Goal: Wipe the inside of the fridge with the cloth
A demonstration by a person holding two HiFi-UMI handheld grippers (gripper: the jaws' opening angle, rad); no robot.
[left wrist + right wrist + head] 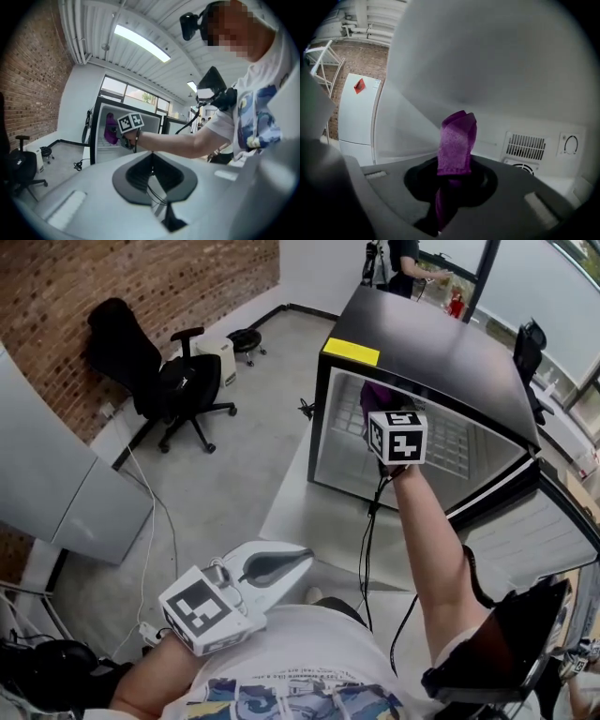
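Observation:
A black mini fridge (441, 343) stands open on a white platform (305, 517); its inside is white, with a wire shelf. My right gripper (380, 413) reaches into the opening, marker cube toward me, shut on a purple cloth (377, 395). In the right gripper view the folded cloth (457, 140) sticks up from the shut gripper (453, 176), close to the fridge's white back wall (487, 70). My left gripper (302, 559) hangs low near my body, away from the fridge, shut and holding nothing. The left gripper view shows its jaws (151, 169) together, with the fridge (96, 136) and cloth (110, 129) beyond.
The fridge door (530, 535) hangs open at the right. Inside, a vent (526, 146) and a dial (571, 144) sit low on the back wall. A black office chair (155, 376) and stool (246, 339) stand on the floor at left, and a white cabinet (56, 488) is nearer. Cables trail on the floor.

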